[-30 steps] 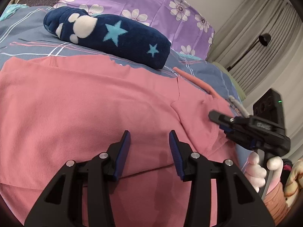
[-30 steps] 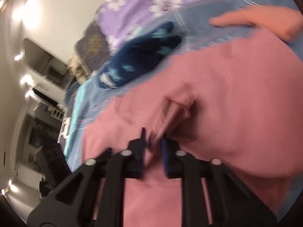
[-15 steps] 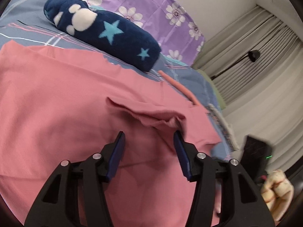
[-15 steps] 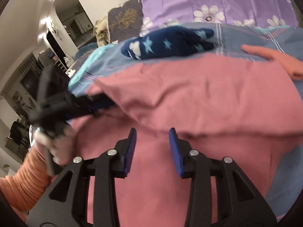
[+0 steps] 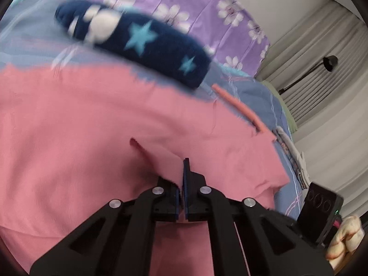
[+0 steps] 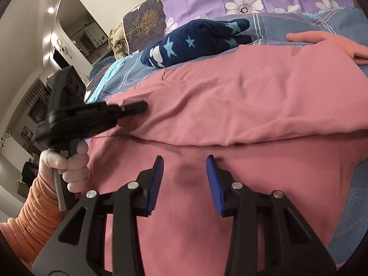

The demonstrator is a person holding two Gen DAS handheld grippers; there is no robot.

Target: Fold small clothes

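left wrist | left hand-held gripper (image 5: 181,179) clamps pink garment (image 5: 80,126) fold

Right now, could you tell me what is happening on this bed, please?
A person is folding a pink garment spread over the bed. The left tongs have just closed on a raised fold of it. The right tongs stand open above the cloth, holding nothing. A navy star-patterned bundle lies behind.

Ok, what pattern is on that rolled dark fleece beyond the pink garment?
Navy fleece with light blue stars and white shapes; sharpest in the right wrist view.
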